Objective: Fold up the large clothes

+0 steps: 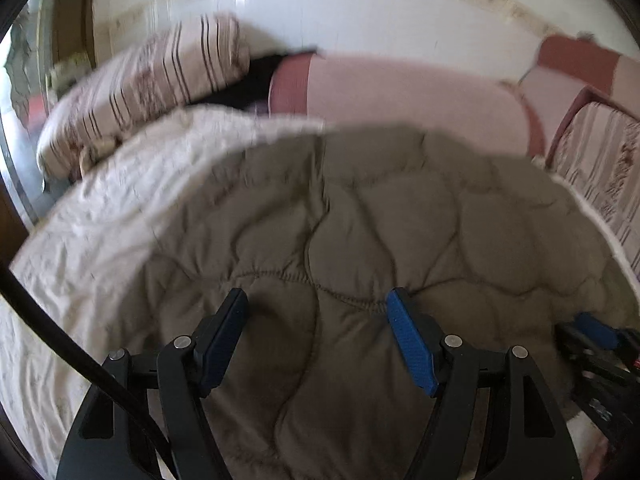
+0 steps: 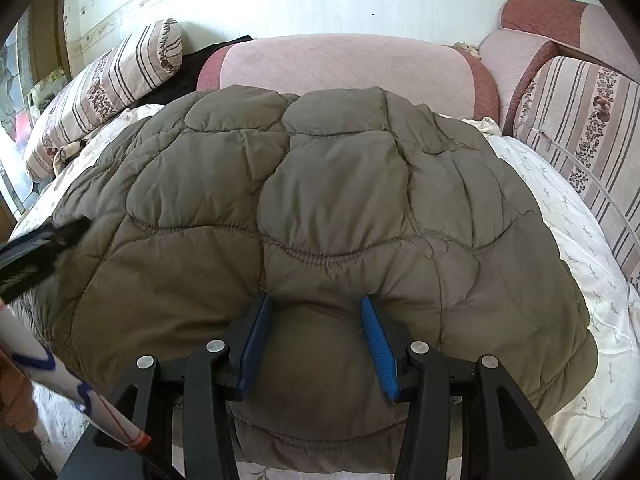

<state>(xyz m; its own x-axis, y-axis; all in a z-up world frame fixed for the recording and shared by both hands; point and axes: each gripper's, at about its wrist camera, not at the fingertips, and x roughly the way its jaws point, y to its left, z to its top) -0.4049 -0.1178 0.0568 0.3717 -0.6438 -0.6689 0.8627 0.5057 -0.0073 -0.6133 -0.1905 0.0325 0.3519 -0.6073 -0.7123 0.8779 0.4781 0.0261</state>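
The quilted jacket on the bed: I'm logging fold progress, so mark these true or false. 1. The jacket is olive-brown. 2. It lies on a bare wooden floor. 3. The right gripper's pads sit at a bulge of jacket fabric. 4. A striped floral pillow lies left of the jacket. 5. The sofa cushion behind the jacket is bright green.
1. True: the quilted jacket is olive-brown.
2. False: it lies on a white bedspread.
3. True: the right gripper straddles a bulge of jacket near its close edge.
4. True: the striped pillow lies to the left.
5. False: the cushion is pale pink with reddish edges.
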